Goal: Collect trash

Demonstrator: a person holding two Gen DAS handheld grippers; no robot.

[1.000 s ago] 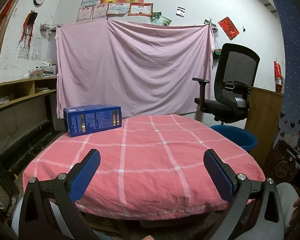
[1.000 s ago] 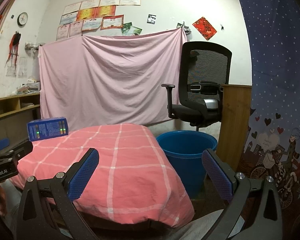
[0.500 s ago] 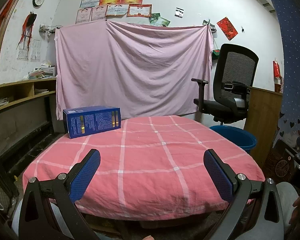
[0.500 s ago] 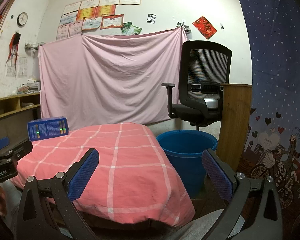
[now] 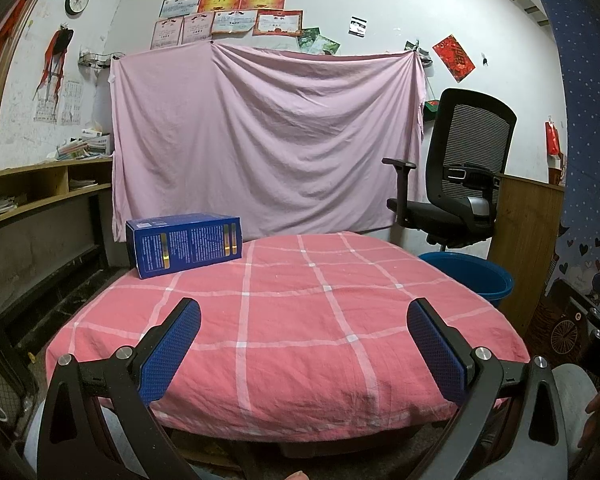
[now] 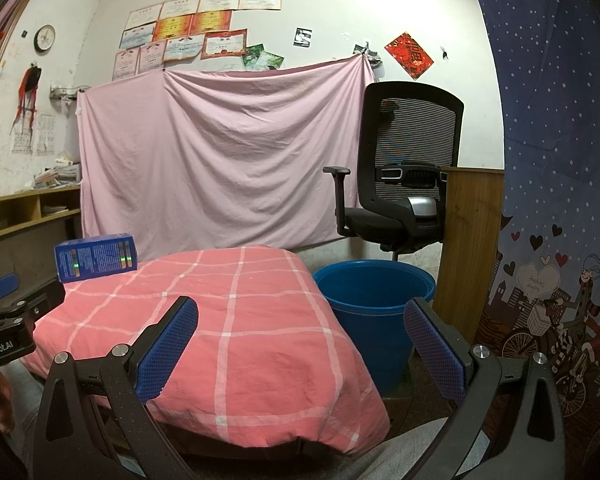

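The left hand-held gripper (image 5: 304,334) hangs at the near edge of the counter (image 5: 284,320) with its blue pads spread wide and nothing between them; the right hand-held gripper (image 6: 300,334) is just as wide and just as empty, aimed more toward the counter's right corner.

The only likely piece of trash is the blue box (image 5: 184,245), lying on its long side at the far left corner of the counter, well apart from both grippers. The left one looks better placed to fetch it. A good approach would be to come in low and level, straddle the box across its short dimension and close on the flat faces, since cardboard may crush or slip at a corner.

The counter wears a pink checked cloth, soft and slightly rumpled, so the box may shift if nudged. The blue bucket (image 6: 374,304) stands on the floor just beside the counter's right edge, open-topped and the probable destination. Behind it sit an office chair (image 6: 404,184) and a pink sheet (image 5: 260,140) hung across the wall.
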